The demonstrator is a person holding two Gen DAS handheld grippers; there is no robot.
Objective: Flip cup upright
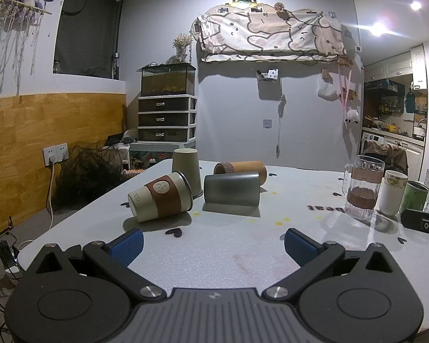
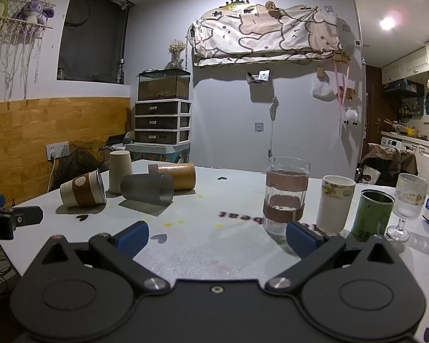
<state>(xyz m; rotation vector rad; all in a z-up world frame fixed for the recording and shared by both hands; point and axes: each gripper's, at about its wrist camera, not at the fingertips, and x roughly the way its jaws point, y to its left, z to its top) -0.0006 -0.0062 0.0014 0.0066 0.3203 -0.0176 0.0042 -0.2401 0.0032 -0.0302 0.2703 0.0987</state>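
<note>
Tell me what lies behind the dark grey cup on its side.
Behind the dark grey cup lies a bamboo-coloured cup on its side, its lower part hidden. To its left stands an inverted beige cup.

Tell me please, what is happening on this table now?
Nothing is held yet. The left gripper and the right gripper both hover open above the table. The sleeved cup, grey cup and wooden cup lie on their sides; the beige cup stands upside down.
</note>
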